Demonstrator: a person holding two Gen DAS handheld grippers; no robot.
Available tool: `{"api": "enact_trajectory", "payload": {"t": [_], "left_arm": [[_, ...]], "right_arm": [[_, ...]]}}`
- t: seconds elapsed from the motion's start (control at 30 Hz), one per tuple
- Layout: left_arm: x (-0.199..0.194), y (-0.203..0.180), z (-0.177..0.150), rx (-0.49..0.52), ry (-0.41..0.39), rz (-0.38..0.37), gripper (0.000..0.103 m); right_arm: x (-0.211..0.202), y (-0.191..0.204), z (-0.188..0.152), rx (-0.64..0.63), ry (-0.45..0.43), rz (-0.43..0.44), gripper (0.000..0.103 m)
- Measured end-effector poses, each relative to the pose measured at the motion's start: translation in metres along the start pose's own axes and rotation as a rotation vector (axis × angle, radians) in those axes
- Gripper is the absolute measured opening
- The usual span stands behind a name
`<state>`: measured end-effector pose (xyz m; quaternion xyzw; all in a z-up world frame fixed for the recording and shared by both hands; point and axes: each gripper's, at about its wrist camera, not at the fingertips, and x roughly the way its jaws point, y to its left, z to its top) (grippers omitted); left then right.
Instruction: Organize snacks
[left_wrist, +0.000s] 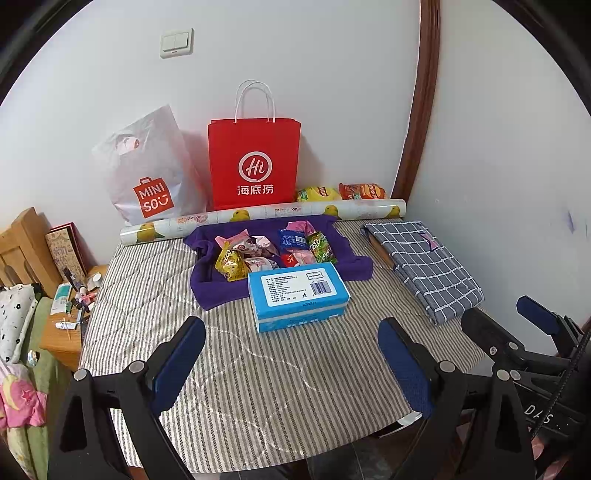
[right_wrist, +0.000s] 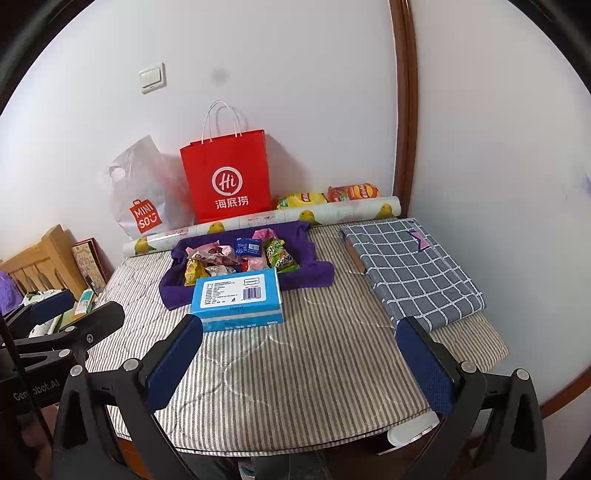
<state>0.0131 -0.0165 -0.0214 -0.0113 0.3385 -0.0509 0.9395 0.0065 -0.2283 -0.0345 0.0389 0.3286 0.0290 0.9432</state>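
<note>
Several wrapped snacks lie in a heap on a purple cloth at the back middle of the striped table. A blue tissue pack lies just in front of them. Two chip bags, a yellow chip bag and an orange chip bag, lie by the wall. My left gripper is open and empty above the table's near side. My right gripper is open and empty, to the right of the left one.
A red paper bag and a white MINISO bag stand against the wall. A rolled sheet lies behind the cloth. A folded checked cloth lies at right. A cluttered nightstand is left.
</note>
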Motion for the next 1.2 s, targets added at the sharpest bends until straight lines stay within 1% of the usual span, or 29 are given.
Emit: {"api": "enact_trajectory", "payload": {"t": [1.03, 1.2], "left_arm": [[0.0009, 0.0011, 0.0005, -0.008, -0.001, 0.001, 0.095], [0.0033, -0.0010, 0.0029, -0.006, -0.011, 0.006, 0.095]], "right_arm": [[-0.0021, 0.0017, 0.0047, 0.000, -0.007, -0.002, 0.103], [-0.0026, 0.0026, 0.0053, 0.002, -0.013, 0.001, 0.103]]}}
